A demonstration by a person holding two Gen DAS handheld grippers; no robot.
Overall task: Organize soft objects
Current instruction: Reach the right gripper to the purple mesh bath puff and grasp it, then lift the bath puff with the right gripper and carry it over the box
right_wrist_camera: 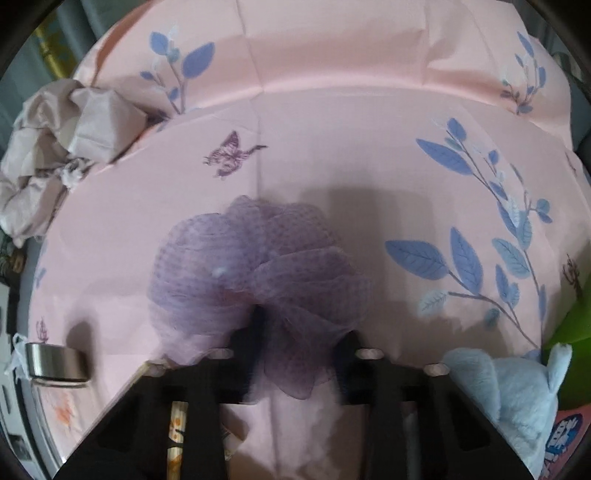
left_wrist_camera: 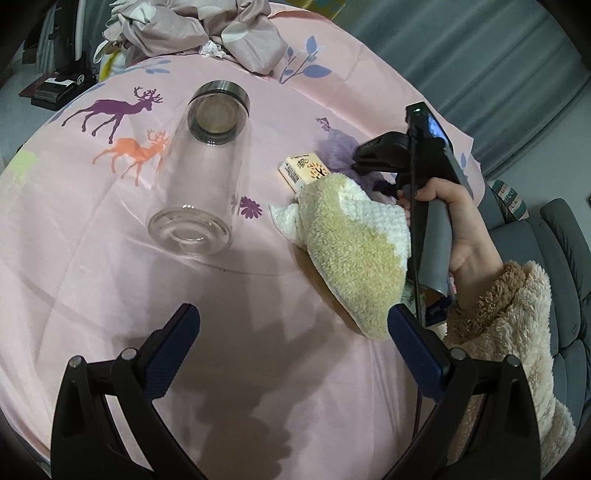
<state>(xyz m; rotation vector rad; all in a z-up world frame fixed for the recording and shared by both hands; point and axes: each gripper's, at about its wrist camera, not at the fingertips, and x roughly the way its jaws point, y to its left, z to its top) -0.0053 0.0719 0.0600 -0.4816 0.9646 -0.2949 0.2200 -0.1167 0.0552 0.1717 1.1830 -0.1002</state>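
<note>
Your right gripper (right_wrist_camera: 291,332) is clamped on the purple mesh pouf (right_wrist_camera: 255,266), frame center; your left gripper (left_wrist_camera: 293,328) gapes wide, empty, bottom.

A home: printed pink tablecloth (left_wrist_camera: 258,295), grey sofa (left_wrist_camera: 561,258), crumpled bedding (left_wrist_camera: 207,33) and curtains (left_wrist_camera: 461,48).

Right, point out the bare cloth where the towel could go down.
Bare cloth lies between the left tool and the glass jar. It is crowded right of the jar, around the towel, small box and purple mesh pouf.

Towel (left_wrist_camera: 354,251) right of jar (left_wrist_camera: 201,173); box (left_wrist_camera: 303,171) behind.
</note>
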